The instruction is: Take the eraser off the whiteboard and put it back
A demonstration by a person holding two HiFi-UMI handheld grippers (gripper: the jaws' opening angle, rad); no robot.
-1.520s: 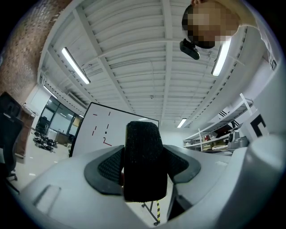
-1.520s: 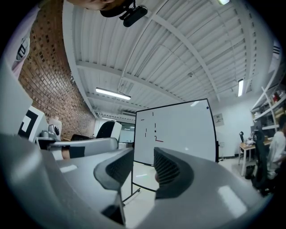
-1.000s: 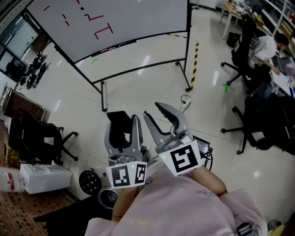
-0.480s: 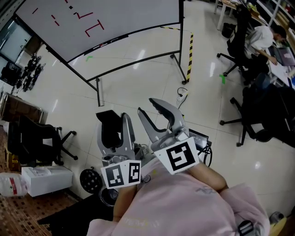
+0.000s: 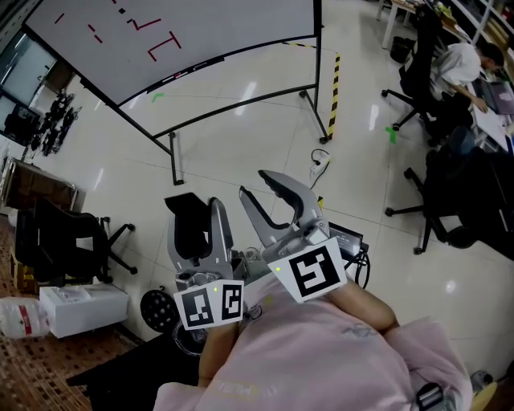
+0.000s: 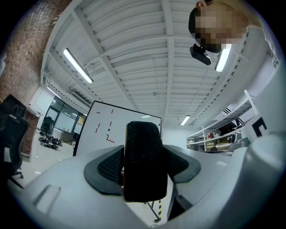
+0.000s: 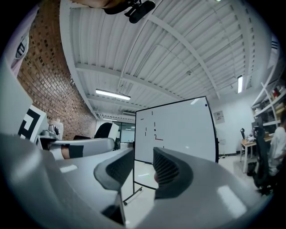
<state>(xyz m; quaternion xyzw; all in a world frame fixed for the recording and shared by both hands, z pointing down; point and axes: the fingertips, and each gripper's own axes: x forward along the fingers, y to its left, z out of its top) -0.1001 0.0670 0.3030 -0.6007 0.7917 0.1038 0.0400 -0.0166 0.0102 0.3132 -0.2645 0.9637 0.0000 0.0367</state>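
One eraser stood upright, gripped in our left claw; the whiteboard lay straight ahead, well apart; our right claw gaped empty.

The whiteboard at the upper left is white with red and black strokes. The eraser is black and finely textured. The left gripper and right gripper are light grey with black ribbed pads and black-and-white square markers. The floor is glossy pale cream, crossed by yellow-and-black striped tape. The sleeve is pale pink.
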